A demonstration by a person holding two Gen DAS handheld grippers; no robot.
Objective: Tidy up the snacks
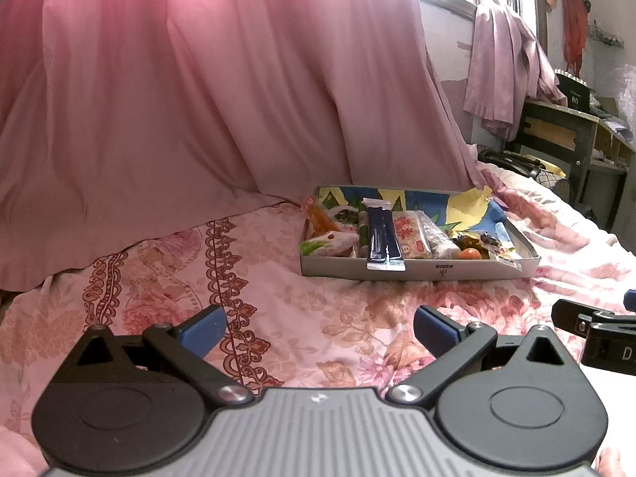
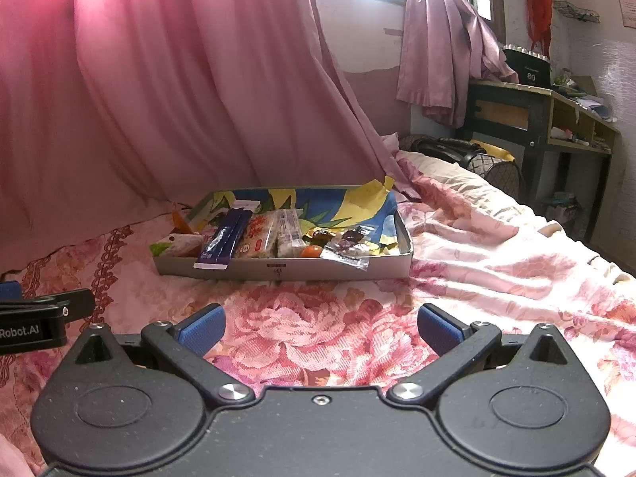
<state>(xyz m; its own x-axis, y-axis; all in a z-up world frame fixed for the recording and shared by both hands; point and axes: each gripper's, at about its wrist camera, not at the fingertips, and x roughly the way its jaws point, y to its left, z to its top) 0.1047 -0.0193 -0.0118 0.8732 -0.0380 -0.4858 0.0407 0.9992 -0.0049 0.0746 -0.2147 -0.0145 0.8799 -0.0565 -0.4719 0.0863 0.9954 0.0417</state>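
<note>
A shallow grey cardboard tray (image 1: 449, 272) (image 2: 318, 271) with a blue and yellow lining sits on the floral bedspread, ahead of both grippers. It holds several snacks: a dark blue stick pack (image 1: 383, 238) (image 2: 222, 238) hanging over the front wall, a clear pack with red print (image 1: 411, 236) (image 2: 258, 236), a green and white packet (image 1: 330, 242) (image 2: 177, 243), a small orange sweet (image 1: 470, 253) (image 2: 311, 251) and dark wrapped candies (image 2: 349, 240). My left gripper (image 1: 320, 330) is open and empty over the bedspread. My right gripper (image 2: 321, 328) is open and empty too, well short of the tray.
A pink curtain (image 1: 179, 99) (image 2: 139, 79) hangs down onto the bed behind the tray. At the right stand a dark wooden desk (image 1: 564, 127) (image 2: 540, 119) and a lilac garment (image 2: 441, 47) hung by the window. The other gripper shows at each view's edge.
</note>
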